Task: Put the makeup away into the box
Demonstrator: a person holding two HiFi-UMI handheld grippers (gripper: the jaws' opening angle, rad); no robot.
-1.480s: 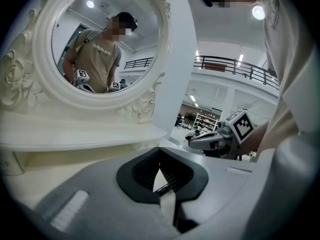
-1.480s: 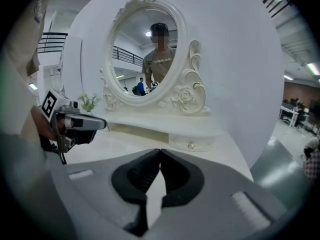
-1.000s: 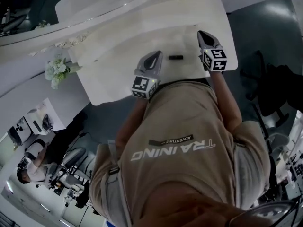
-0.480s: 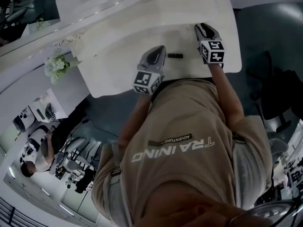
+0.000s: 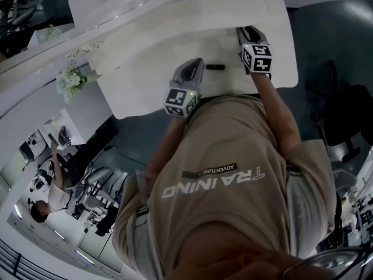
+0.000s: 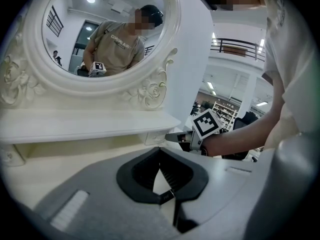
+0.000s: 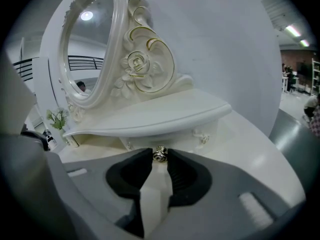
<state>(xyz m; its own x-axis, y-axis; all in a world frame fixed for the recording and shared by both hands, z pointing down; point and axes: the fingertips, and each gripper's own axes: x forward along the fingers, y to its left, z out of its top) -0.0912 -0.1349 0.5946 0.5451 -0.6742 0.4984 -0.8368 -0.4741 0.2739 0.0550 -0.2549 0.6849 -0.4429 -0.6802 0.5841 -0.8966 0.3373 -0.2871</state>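
Observation:
A small black makeup stick (image 5: 215,67) lies on the white dressing table (image 5: 145,92), between my two grippers. My left gripper (image 5: 196,63) hovers just left of the stick, and its jaws are shut and empty in the left gripper view (image 6: 160,153). My right gripper (image 5: 245,31) reaches toward the back right of the table. Its jaws are closing, with a small metal drawer knob (image 7: 160,154) between the fingertips under the shelf (image 7: 150,116). The pads touch the knob on both sides. I see no box.
An ornate oval mirror (image 6: 100,34) stands on the raised shelf at the back and reflects the person. A small bunch of white flowers (image 5: 70,80) sits at the table's left end. The table's front edge lies against the person's body.
My right gripper has moved farther back toward the shelf and slightly left. The left gripper has shifted only a little. The black stick has not moved.

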